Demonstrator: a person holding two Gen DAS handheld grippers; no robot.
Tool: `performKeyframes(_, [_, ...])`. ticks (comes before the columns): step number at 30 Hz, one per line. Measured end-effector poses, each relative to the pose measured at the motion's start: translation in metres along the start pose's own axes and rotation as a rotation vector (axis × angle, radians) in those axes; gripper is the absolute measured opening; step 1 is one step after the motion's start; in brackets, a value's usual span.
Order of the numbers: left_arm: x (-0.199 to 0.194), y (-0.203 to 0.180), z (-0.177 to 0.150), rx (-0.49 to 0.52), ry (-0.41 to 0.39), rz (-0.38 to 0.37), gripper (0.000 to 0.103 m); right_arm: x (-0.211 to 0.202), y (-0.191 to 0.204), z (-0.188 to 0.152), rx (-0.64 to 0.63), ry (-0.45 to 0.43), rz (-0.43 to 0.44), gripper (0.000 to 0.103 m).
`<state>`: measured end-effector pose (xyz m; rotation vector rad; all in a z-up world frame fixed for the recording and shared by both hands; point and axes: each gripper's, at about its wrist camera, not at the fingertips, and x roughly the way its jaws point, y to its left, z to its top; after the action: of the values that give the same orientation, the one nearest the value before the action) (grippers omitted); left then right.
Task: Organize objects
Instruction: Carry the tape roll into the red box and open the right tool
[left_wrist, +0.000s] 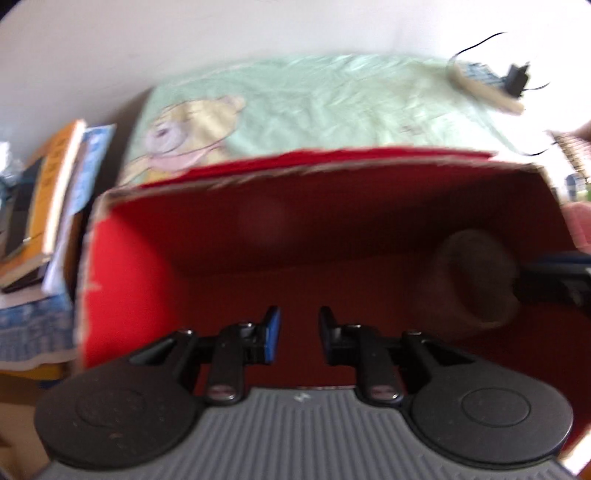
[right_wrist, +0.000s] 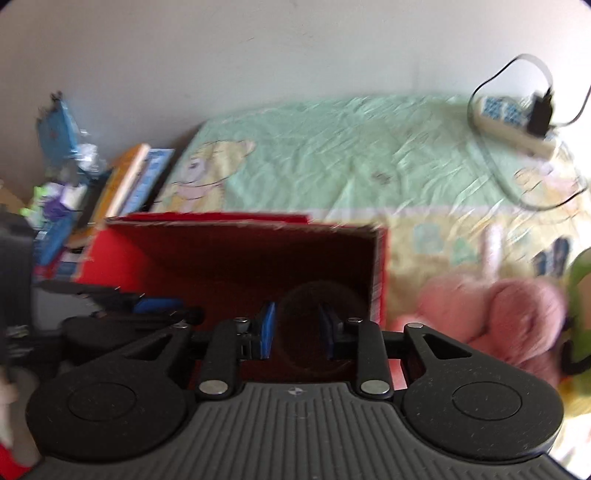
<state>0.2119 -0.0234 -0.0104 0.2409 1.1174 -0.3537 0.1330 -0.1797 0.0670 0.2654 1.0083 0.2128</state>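
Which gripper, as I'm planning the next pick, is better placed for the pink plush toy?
Right, probably: the pink plush toy lies just right of the red box, beside the right gripper; the left gripper hangs over the box's left part.

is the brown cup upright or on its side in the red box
On its side: the brown cup lies on the floor of the red box, mouth facing sideways.

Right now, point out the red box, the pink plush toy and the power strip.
red box (left_wrist: 125, 280): left wrist view, on its bright inner left wall.
pink plush toy (right_wrist: 517, 314): right wrist view, on its rounded body.
power strip (right_wrist: 513, 129): right wrist view, on its pale casing.
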Motion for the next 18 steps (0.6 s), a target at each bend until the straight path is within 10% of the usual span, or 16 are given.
performKeyframes(8, [0.006,0.01,-0.005,-0.034,0.077,0.042,0.029,0.055,0.024,-0.012,0.007,0.179,0.002,0.029])
performKeyframes(18, [0.004,-0.001,-0.012,-0.002,0.121,0.049,0.029,0.06,0.015,-0.012,0.144,0.1,-0.052,0.022])
